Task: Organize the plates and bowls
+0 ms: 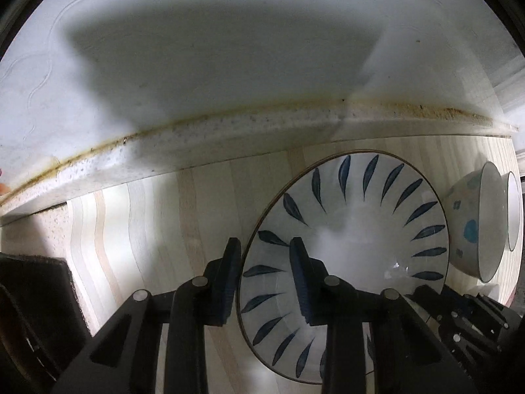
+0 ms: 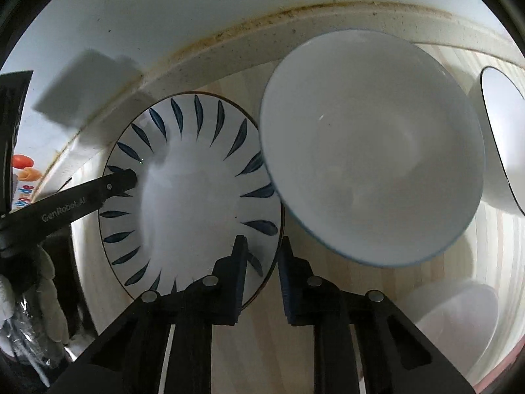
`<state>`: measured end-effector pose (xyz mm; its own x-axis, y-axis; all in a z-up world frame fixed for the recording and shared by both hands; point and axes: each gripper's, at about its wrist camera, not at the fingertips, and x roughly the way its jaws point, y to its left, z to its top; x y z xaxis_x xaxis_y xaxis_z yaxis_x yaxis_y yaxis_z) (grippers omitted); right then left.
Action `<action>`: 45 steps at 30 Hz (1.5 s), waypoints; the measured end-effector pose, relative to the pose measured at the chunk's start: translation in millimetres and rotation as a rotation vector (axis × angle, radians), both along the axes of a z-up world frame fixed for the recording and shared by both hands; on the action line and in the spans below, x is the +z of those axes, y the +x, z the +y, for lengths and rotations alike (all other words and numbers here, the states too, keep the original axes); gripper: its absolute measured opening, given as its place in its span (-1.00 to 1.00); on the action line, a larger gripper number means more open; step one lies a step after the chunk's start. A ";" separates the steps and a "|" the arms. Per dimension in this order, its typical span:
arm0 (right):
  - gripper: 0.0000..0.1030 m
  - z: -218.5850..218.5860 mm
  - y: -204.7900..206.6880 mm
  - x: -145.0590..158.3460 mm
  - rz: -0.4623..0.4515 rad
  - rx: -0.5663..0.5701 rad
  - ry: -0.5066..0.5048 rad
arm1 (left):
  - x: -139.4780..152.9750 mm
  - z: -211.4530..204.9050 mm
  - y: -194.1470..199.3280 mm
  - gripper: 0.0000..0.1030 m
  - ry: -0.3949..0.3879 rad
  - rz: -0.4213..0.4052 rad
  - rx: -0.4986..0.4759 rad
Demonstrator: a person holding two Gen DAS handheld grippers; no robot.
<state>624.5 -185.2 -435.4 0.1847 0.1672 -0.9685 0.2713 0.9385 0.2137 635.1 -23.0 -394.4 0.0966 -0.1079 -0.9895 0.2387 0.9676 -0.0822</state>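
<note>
I held both grippers pointing down over the wooden counter (image 1: pixel 137 229), near its back edge where a speckled stone ledge (image 1: pixel 229 138) met the white wall (image 1: pixel 229 32).

The leaf-patterned plate (image 1: pixel 347 223) lay flat on the counter close to that back edge. My left gripper (image 1: pixel 265 282) was clamped on the plate's left rim: one finger stood outside the rim over the wood, the other inside over the plate's white face, and the rim ran between the pads. My right gripper (image 2: pixel 262 279) was closed on the opposite rim of the same plate (image 2: pixel 190 197), one finger over the plate and one outside it above the wood.

In the right wrist view, the left gripper's black arm (image 2: pixel 82 200) reached onto the plate's far side. A plain white bowl (image 2: pixel 370 147) sat just beside the plate toward the counter's right, its rim overlapping the plate's edge in view; whether they touched, I could not tell. A dark-rimmed bowl (image 2: pixel 502 138) stood further right. In the left wrist view, a bowl with blue spots (image 1: pixel 472 226) stood beyond the plate.
</note>
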 end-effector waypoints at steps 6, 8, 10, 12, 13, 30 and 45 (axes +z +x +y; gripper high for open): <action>-0.64 0.9 -7.7 4.4 -0.016 0.015 0.014 | 8.9 15.1 -20.2 -0.45 -0.030 0.004 0.039; -0.64 2.2 -10.8 11.4 -0.030 0.030 0.012 | 11.4 24.9 -21.5 -0.45 -0.047 0.002 0.058; -0.64 5.3 -13.2 19.0 -0.043 0.053 -0.004 | 21.3 27.9 -31.5 -0.45 -0.051 -0.012 0.069; -0.64 9.1 -15.7 24.8 -0.056 0.075 -0.024 | 30.4 29.1 -38.9 -0.45 -0.044 -0.034 0.060; -0.64 10.5 -18.2 29.0 -0.063 0.086 -0.034 | 34.8 30.7 -43.4 -0.45 -0.042 -0.043 0.054; -0.64 5.2 -84.6 102.0 -0.167 0.126 -0.053 | 128.8 27.8 -126.9 -0.45 -0.124 -0.158 0.043; -0.64 -31.0 -203.3 168.1 -0.248 0.216 -0.037 | 156.4 3.4 -238.5 -0.45 -0.153 -0.210 0.096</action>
